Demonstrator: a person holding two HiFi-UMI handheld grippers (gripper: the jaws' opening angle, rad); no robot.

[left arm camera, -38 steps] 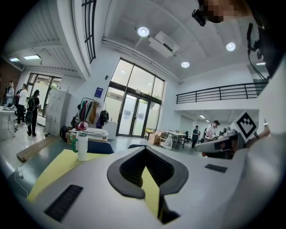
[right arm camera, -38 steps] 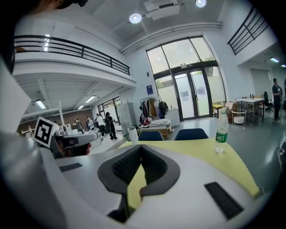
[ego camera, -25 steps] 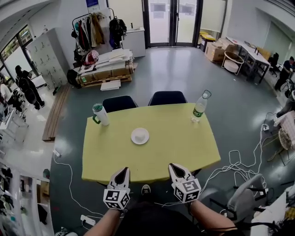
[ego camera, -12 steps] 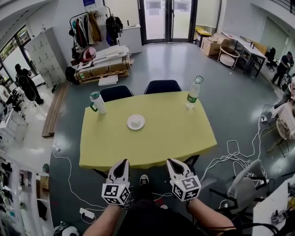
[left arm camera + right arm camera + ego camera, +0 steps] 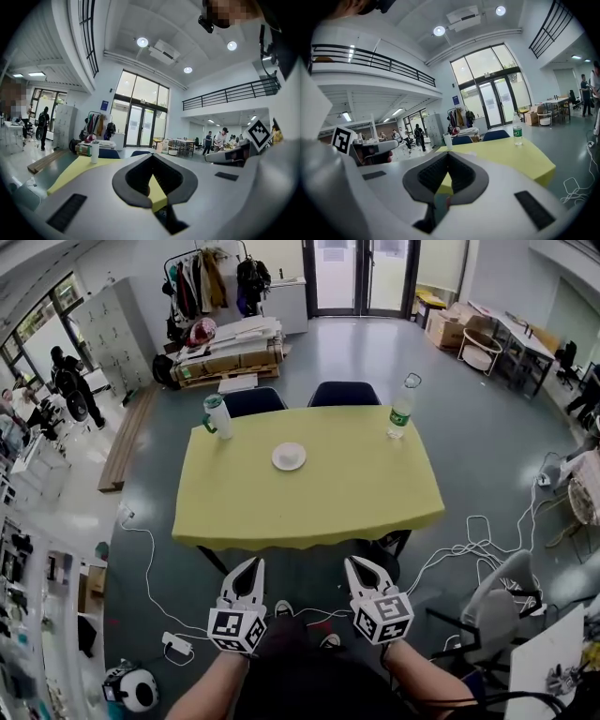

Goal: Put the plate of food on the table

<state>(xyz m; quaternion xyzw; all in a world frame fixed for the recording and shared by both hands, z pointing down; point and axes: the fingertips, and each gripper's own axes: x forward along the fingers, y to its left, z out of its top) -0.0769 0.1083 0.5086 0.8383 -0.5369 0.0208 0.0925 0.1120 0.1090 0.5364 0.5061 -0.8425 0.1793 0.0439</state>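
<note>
I have drawn back from the yellow table (image 5: 366,493). My left gripper (image 5: 249,568) and right gripper (image 5: 358,566), both pressed together and empty, now hang over the floor, short of its near edge. The white plate (image 5: 289,457) sits toward the table's far side, so placing looks done.

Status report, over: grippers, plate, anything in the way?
Left gripper and right gripper shut, empty, short of the table. Plate sits on it, no gripper near. Path to it looks clear.
</note>
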